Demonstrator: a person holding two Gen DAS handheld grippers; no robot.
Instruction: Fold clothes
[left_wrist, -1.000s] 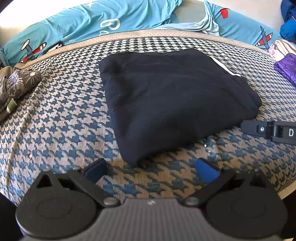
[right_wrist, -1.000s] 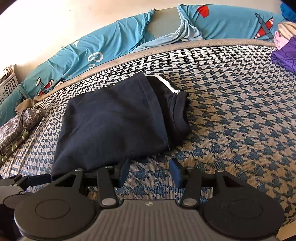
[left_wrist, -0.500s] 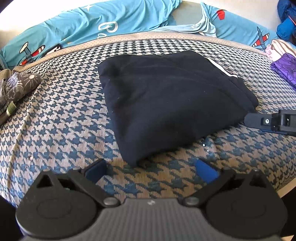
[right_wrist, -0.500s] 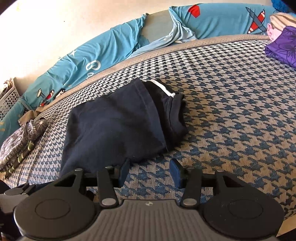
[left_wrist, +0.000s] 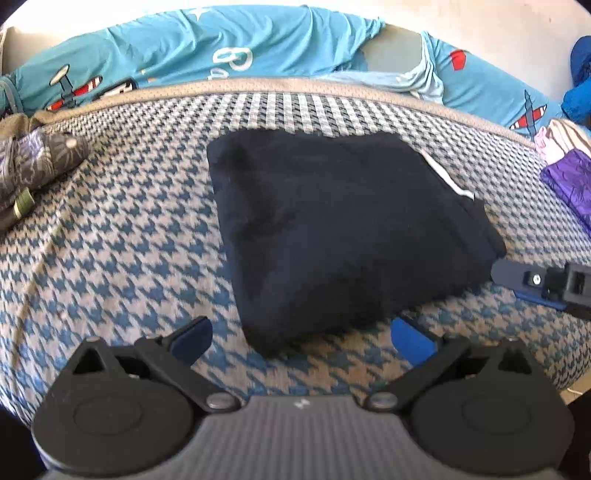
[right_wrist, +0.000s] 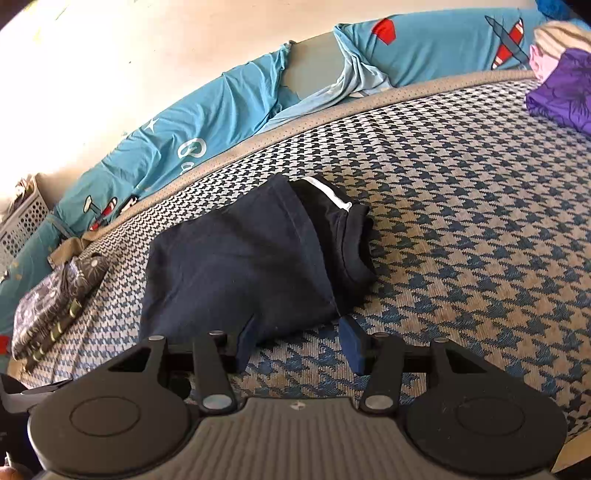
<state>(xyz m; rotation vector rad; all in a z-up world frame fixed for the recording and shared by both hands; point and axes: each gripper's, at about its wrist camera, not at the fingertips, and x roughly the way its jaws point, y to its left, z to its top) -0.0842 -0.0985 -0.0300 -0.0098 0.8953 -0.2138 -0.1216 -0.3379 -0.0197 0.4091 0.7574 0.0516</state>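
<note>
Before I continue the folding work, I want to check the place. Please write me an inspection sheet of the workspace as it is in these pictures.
Surface: blue-and-beige houndstooth woven mattress, mostly bare near the grippers.
Job's things: dark navy folded garment with a white stripe, lying flat in the middle, near corner towards both grippers.
Clutter: grey floral fabric bundle at the left edge; purple patterned cloth at the far right, a pale striped cloth behind it.
Grippers: left gripper open, holding nothing; right gripper open, its blue pads at the garment's near edge, not pressing on it.
Cables: nothing seen.
Surroundings: turquoise sheet with aeroplane prints along a pale wall; white perforated basket at far left.
</note>
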